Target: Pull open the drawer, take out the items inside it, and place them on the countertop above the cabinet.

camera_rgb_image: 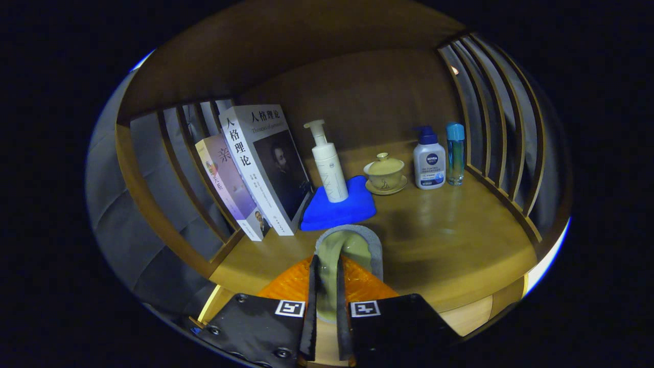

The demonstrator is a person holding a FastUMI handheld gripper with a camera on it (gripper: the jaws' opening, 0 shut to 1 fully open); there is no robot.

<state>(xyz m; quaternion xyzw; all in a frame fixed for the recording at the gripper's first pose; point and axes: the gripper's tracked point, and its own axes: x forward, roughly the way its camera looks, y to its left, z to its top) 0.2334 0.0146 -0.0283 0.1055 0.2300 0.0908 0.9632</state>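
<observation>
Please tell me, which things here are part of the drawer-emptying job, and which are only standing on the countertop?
Part of the job:
- gripper, shut on a green sponge with grey edge
- orange packet under the fingers, purpose unclear
- wooden countertop, the drop place

Only standing there:
- two books
- white pump bottle on blue cloth
- lidded teacup on saucer
- lotion pump bottle
- blue slim bottle

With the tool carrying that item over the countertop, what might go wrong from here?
1. The tool pinches the green-and-grey item by a thin part; the orange packet beneath may not be gripped and might drop.
2. The blue cloth lies just ahead with the pump bottle standing on it; pushing forward may tip the bottle.
3. The leaning books beside the cloth might slide if bumped.
</observation>
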